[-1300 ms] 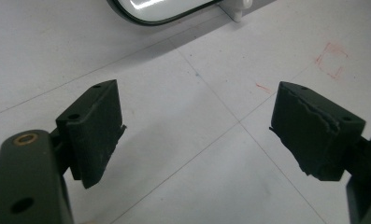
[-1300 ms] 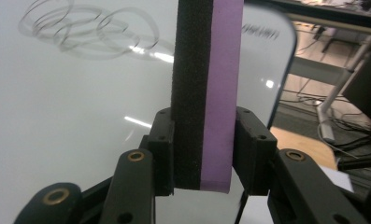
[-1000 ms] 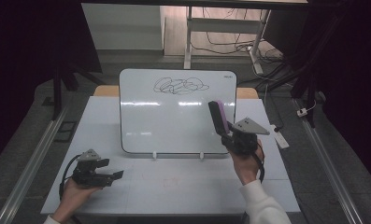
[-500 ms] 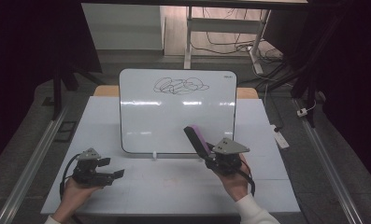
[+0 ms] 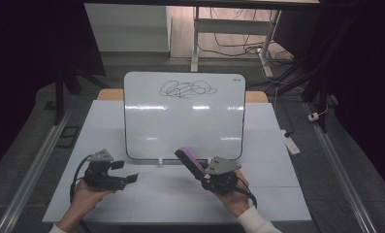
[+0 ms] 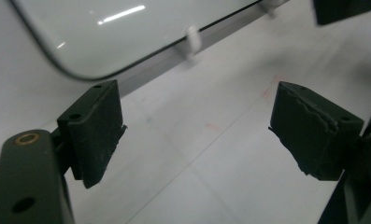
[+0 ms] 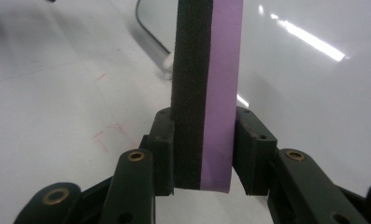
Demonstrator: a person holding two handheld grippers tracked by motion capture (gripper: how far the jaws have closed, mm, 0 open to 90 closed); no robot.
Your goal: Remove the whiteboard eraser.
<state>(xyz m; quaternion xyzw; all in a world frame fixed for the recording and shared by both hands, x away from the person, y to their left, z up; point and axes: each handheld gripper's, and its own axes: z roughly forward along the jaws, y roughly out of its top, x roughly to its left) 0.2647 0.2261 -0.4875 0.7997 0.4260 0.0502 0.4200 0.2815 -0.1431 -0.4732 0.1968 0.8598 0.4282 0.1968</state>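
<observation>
A white whiteboard [image 5: 184, 116] stands on the table with a black scribble [image 5: 187, 89] near its top edge. My right gripper [image 5: 205, 175] is in front of the board's lower edge, shut on a purple-and-black eraser [image 5: 190, 161] that leans up and to the left. In the right gripper view the eraser [image 7: 206, 88] stands upright between the jaws of my right gripper [image 7: 204, 149], with the whiteboard [image 7: 314, 70] behind it. My left gripper [image 5: 125, 172] rests low at the front left, open and empty. In its own view my left gripper [image 6: 195, 135] points at the whiteboard's bottom corner [image 6: 103, 32].
The white table [image 5: 277, 184] has faint red marks on its surface. Small white feet [image 5: 159, 161] hold up the board. A white power strip [image 5: 292, 144] lies off the table's right edge. Metal rails run along both sides, and desk legs and cables stand behind.
My right gripper has come down from the board's right side to the table's front, moving left with the eraser, which now tilts left. The left gripper has stayed put.
</observation>
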